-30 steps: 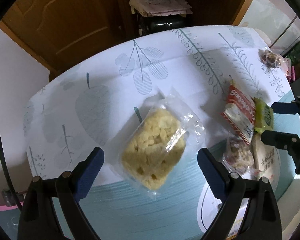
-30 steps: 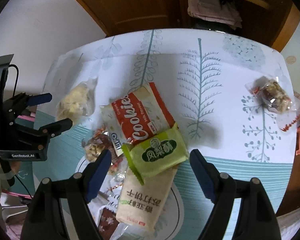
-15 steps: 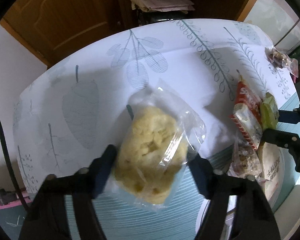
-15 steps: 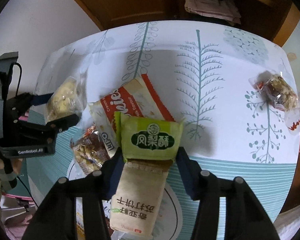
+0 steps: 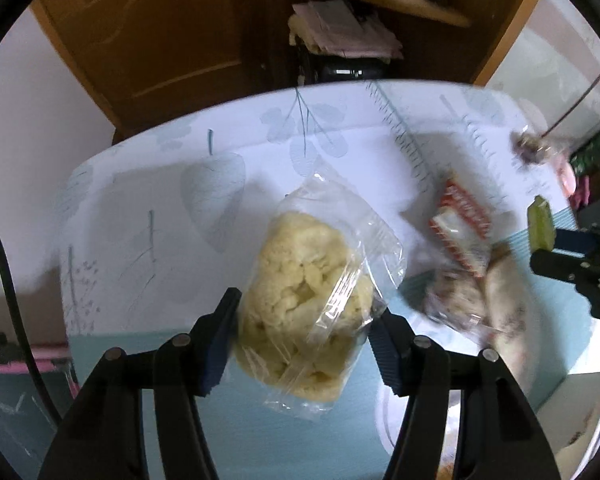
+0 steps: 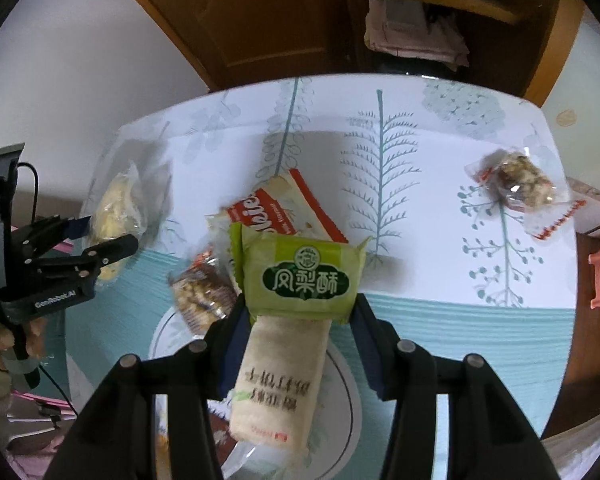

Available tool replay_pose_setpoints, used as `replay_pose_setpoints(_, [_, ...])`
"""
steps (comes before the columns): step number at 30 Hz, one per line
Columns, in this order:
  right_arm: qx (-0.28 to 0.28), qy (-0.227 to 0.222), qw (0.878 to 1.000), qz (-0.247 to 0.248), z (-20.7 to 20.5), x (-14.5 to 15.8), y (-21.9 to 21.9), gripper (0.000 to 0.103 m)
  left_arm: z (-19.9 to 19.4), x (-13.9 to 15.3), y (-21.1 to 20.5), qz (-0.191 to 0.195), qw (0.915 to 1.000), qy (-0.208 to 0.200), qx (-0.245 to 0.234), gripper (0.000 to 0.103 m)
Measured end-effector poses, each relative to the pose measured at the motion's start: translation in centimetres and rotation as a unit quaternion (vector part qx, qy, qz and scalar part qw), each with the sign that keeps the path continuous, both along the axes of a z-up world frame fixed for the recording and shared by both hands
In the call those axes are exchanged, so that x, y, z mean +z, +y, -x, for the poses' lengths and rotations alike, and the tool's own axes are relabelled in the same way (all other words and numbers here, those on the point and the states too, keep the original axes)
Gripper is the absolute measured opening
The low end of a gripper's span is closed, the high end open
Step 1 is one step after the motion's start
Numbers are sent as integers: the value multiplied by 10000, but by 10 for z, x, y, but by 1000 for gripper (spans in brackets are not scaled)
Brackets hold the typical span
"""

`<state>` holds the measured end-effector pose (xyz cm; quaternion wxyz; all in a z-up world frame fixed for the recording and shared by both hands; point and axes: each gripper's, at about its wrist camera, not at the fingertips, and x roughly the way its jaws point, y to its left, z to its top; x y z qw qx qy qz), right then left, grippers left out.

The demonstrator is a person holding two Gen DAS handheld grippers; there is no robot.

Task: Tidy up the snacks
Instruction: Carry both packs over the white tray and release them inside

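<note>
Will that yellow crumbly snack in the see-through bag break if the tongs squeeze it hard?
Probably yes: the yellow snack looks lumpy and crumbly, so a hard squeeze from the left tongs might crack it. Its clear wrapper is thin and crinkled, so the loose ends will likely flop. It seems light, since the tongs hold it by its sides alone.

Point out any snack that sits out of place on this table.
One clear-wrapped nut bar lies alone at the table's far right, well apart from the heap of packets by the plate.
</note>
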<state>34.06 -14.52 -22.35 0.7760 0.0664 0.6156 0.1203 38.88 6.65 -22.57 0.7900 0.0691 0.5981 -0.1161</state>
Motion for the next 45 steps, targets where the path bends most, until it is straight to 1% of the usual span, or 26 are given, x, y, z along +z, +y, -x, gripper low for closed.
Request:
replay_pose_setpoints(3, [9, -141, 9999, -76, 14, 18, -2, 50, 22, 28, 1, 206, 9997, -109, 106, 60])
replay_pose_setpoints(6, [22, -308, 9992, -266, 33, 39, -5, 50, 52, 55, -1, 353, 9988, -269, 185, 60])
replay_pose_setpoints(11, [151, -561, 9966, -592, 77, 78, -8, 50, 106, 106, -6, 571, 9965, -441, 416, 60])
replay_pose_setpoints(14, [209, -709, 9942, -782, 108, 100, -10, 50, 140, 128, -9, 653, 9954, -532, 462, 60])
replay_pose_setpoints(18, [255, -928, 9905, -986, 151, 132, -14, 50, 184, 151, -15, 734, 9939, -616, 554, 60])
replay_pose_setpoints(21, [297, -1098, 9874, -1095, 182, 154, -17, 50, 207, 161, -19, 811, 9926, -683, 594, 60])
replay_pose_setpoints(24, [350, -1256, 9840, -1213, 206, 173, -19, 50, 237, 174, -24, 813, 9910, -839, 656, 60])
replay_pose_setpoints(27, [469, -1423, 9800, -1313, 233, 191, -17, 50, 265, 181, -27, 881, 9891, -934, 723, 60])
replay_pose_setpoints(31, [582, -1558, 9784, -1230, 261, 203, -12, 50, 296, 187, -34, 1056, 9863, -968, 818, 60])
replay_pose_setpoints(34, [676, -1603, 9774, -1197, 280, 207, -8, 50, 316, 186, -42, 1024, 9864, -1028, 772, 60])
replay_pose_setpoints(39, [861, -1635, 9786, -906, 307, 204, 1, 50, 341, 178, -61, 961, 9886, -984, 617, 60])
replay_pose_setpoints(45, [858, -1346, 9852, -621, 329, 182, 4, 50, 364, 159, -78, 756, 9929, -825, 395, 60])
